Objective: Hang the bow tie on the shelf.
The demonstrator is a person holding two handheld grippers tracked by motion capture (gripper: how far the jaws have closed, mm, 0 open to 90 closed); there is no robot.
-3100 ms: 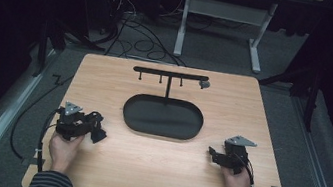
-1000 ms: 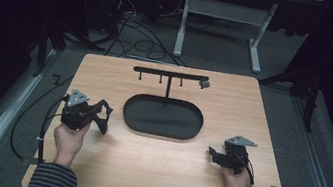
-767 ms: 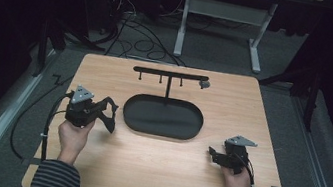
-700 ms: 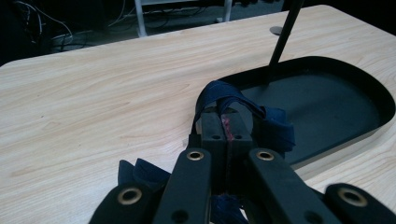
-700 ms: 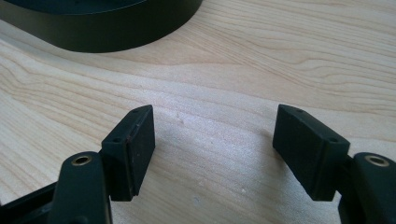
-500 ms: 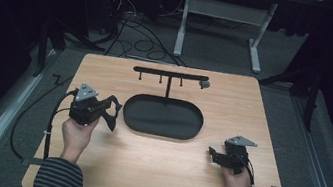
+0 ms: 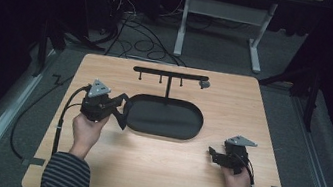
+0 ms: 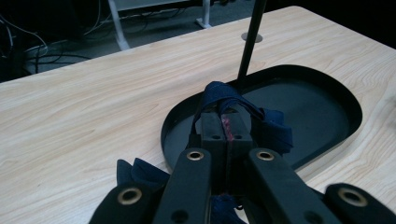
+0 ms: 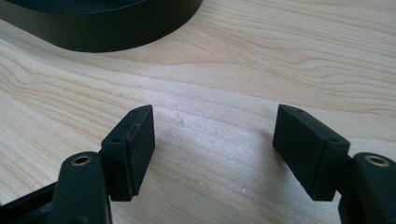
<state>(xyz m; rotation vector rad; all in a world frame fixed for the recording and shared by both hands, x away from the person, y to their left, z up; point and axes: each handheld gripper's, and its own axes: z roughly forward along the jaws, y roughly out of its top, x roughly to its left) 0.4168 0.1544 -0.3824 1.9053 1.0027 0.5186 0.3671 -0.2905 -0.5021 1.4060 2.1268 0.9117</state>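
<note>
A dark blue fabric strap (image 8: 219,93) is looped around the tips of my left gripper (image 8: 226,128), which is shut on it; more of the strap (image 8: 140,170) hangs below the jaws. In the high view the left gripper (image 7: 120,110) sits at the left end of the black oval tray (image 7: 197,128), with the strap (image 7: 122,117) dangling at the rim. A thin post (image 8: 247,42) rises from the tray (image 8: 327,84) just beyond the jaws. My right gripper (image 7: 213,155) rests on the table to the right of the tray, and its jaws (image 9: 212,140) stand open over bare wood.
A black T-shaped rack (image 7: 170,74) with small hooks stands at the tray's far side. The tray's wall (image 9: 93,28) lies ahead of the right gripper. The wooden table (image 7: 167,174) has tape marks near its front corners. Cables lie on the floor beyond.
My left gripper has moved forward and to the right, carrying the strap up to the tray's left end. The right gripper has stayed in place.
</note>
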